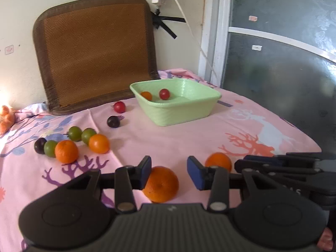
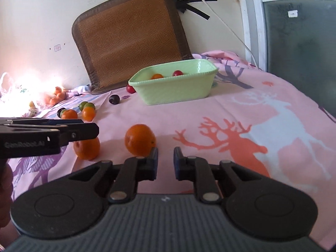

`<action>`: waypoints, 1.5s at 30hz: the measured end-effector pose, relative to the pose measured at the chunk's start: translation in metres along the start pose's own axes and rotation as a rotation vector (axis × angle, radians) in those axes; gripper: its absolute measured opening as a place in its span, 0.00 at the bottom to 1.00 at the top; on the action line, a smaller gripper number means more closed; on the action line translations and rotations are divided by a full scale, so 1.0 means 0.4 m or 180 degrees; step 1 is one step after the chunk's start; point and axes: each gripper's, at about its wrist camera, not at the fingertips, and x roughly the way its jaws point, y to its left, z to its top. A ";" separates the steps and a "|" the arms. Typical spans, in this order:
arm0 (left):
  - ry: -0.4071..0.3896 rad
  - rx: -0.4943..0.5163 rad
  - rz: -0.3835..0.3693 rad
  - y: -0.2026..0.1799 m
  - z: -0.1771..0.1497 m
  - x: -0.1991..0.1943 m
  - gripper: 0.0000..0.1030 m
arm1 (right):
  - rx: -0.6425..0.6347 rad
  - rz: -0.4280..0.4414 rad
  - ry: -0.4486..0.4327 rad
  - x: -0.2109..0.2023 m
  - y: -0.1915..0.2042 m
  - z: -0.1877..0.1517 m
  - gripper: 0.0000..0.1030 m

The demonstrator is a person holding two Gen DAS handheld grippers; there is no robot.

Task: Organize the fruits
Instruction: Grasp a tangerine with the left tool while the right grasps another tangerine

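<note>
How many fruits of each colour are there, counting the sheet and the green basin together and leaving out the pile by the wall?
Orange: 5
Green: 3
Red: 2
Purple: 2
Total: 12

Both tongs tilt downward, pointing toward 12 o'clock. The left tongs (image 1: pixel 169 173) stand part open; the right tongs (image 2: pixel 166 160), at their 3 o'clock, are closed, empty.
</note>
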 end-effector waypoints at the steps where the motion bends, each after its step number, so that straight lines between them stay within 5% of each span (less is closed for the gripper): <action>1: 0.0018 -0.0021 0.0023 0.006 0.000 -0.001 0.43 | -0.0030 0.0033 -0.0032 -0.002 0.003 0.001 0.21; 9: 0.0204 -0.0138 0.0063 0.050 -0.044 -0.012 0.57 | -0.0127 0.0332 -0.0035 0.008 0.029 -0.006 0.31; 28: 0.0273 -0.0223 -0.0144 0.061 -0.023 -0.017 0.55 | -0.0180 0.0658 -0.0149 -0.017 0.033 -0.024 0.31; 31: 0.0129 -0.0114 -0.0254 0.064 -0.025 -0.082 0.56 | -0.0129 0.0568 -0.0066 0.004 0.024 -0.032 0.31; 36: 0.0217 0.0115 -0.0778 0.011 -0.041 -0.114 0.64 | 0.0035 0.0478 -0.0136 0.006 -0.013 -0.019 0.31; 40: 0.0288 0.0464 -0.0695 -0.055 -0.062 -0.072 0.68 | 0.0128 0.0621 -0.0117 0.011 -0.039 0.028 0.31; 42: 0.0350 0.0492 -0.0715 -0.067 -0.069 -0.046 0.65 | 0.0149 0.0879 0.0022 0.027 -0.039 0.059 0.36; 43: 0.0389 0.0512 -0.0702 -0.074 -0.073 -0.035 0.60 | 0.0147 0.1022 0.0117 0.037 -0.035 0.074 0.46; 45: 0.0480 0.0569 -0.0654 -0.082 -0.085 -0.020 0.38 | 0.0079 0.1243 0.0269 0.060 -0.011 0.096 0.51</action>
